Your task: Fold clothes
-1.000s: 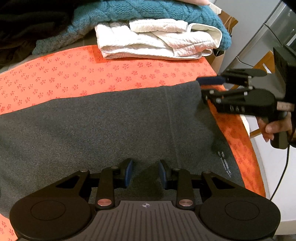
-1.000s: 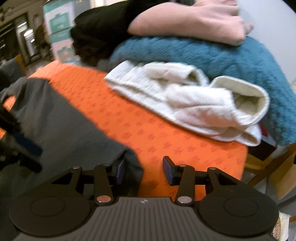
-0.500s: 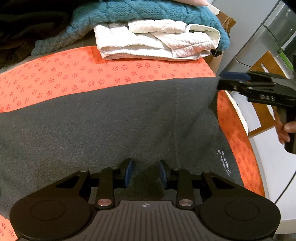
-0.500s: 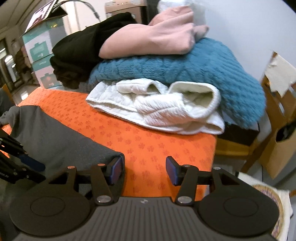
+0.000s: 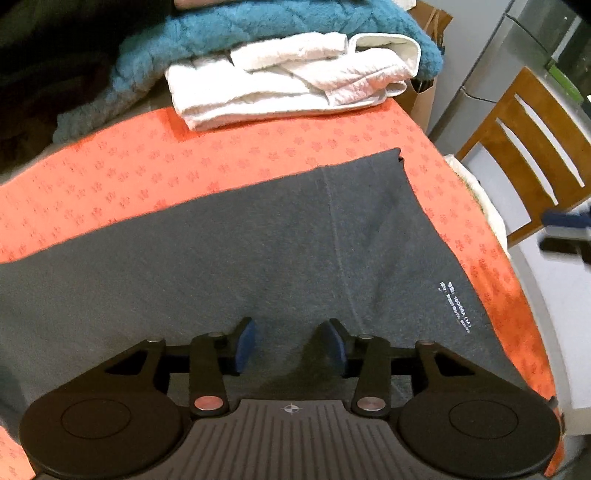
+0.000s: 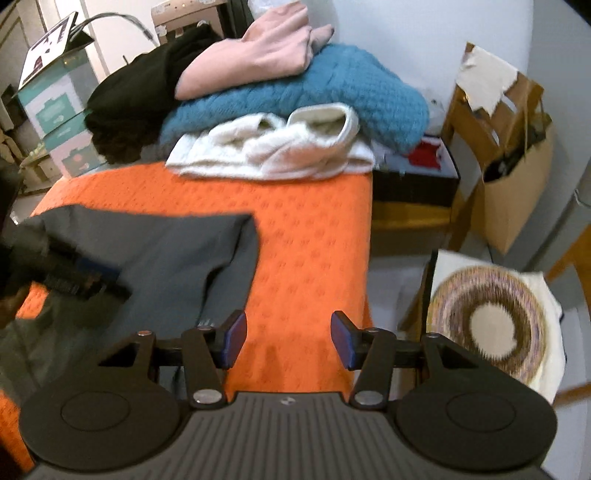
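A dark grey garment [image 5: 258,251] lies flat on the orange patterned cloth [image 5: 147,166] over the table. My left gripper [image 5: 290,345] is open just above the garment's near part, with a raised fold of grey fabric between its blue pads, which stand apart from it. My right gripper [image 6: 287,341] is open and empty above the orange cloth, to the right of the garment's far right corner [image 6: 236,225]. It shows blurred at the right edge of the left wrist view [image 5: 565,229]. The left gripper shows blurred in the right wrist view [image 6: 85,277].
A pile of clothes stands at the table's far end: a white folded piece [image 5: 288,81], a teal knit [image 5: 258,22], a pink one [image 6: 251,55] and black ones [image 6: 140,96]. A wooden chair [image 5: 532,158], a round cushion [image 6: 491,325] and a paper bag [image 6: 517,184] stand to the right.
My right gripper has let go of the garment's far right corner, opened wider and pulled back to the right off the table edge. The corner now lies flat. The left gripper has stayed put.
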A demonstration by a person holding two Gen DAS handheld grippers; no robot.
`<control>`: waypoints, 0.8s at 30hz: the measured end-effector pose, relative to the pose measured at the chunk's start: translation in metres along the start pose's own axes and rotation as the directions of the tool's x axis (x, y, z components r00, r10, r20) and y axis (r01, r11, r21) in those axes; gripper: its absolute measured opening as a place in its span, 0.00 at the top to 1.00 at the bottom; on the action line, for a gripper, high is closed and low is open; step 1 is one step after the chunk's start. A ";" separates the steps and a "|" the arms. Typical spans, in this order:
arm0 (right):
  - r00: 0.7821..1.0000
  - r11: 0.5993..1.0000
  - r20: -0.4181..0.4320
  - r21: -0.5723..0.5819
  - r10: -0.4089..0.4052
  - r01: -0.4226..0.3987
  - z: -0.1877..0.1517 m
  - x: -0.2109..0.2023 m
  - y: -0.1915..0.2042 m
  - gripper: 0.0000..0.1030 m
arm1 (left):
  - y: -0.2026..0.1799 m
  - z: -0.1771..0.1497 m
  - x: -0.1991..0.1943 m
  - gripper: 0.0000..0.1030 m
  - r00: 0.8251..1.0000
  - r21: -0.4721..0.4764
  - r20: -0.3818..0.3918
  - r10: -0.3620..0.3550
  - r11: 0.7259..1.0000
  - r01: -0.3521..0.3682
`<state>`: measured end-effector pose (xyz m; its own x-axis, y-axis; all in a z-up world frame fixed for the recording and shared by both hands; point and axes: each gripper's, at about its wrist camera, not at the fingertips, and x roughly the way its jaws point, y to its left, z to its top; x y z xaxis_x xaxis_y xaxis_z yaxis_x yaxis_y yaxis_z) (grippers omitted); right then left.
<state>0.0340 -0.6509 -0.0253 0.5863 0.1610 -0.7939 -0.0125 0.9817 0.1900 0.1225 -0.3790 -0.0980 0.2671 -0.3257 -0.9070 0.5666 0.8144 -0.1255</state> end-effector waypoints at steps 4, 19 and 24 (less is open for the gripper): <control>1.000 1.000 -0.013 0.006 0.016 -0.016 -0.025 -0.013 0.032 0.43 | 0.007 0.004 -0.016 0.42 0.999 0.011 0.036 0.010 1.000 -0.010; 0.974 0.943 -0.108 0.247 -0.201 0.222 -0.121 -0.014 0.078 0.36 | 0.026 0.047 -0.031 0.36 0.995 0.227 0.104 -0.006 0.974 -0.018; 0.978 0.883 -0.075 0.421 -0.195 0.208 -0.136 -0.032 0.077 0.40 | 0.012 0.077 -0.007 0.37 0.994 0.349 0.069 -0.080 0.936 0.052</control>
<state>-0.0962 -0.5668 -0.0634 0.5152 -0.0259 -0.8567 0.4522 0.8573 0.2461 0.1875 -0.4042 -0.0621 0.2737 -0.4224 -0.8641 0.8160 0.5776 -0.0240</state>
